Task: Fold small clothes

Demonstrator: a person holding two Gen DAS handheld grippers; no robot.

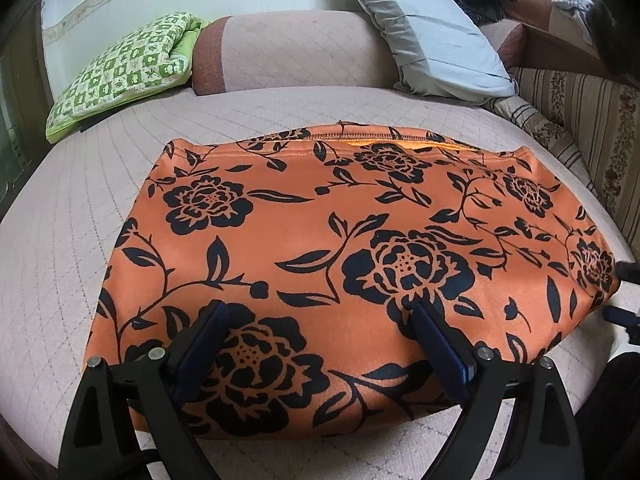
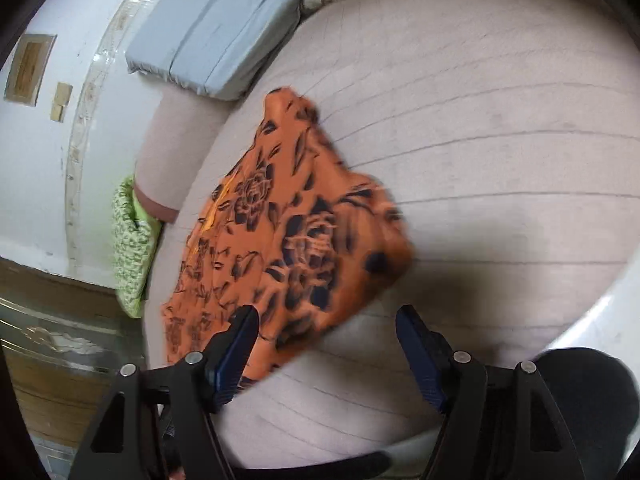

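Orange floral-print fabric garment point(image 1: 340, 248) lies flat on the pale pink quilted bed point(image 1: 52, 248) in the left wrist view, the left gripper point(image 1: 320, 320) spread wide over its near edge, holding nothing. From the right wrist, the right gripper point(image 2: 326, 322) gapes empty over bare quilt, the garment point(image 2: 280, 240) just left.

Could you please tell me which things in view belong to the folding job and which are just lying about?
Job: orange floral garment, left gripper, right gripper, both open.

Lying about: green checked pillow, grey pillow, striped floral fabric, pink bolster.
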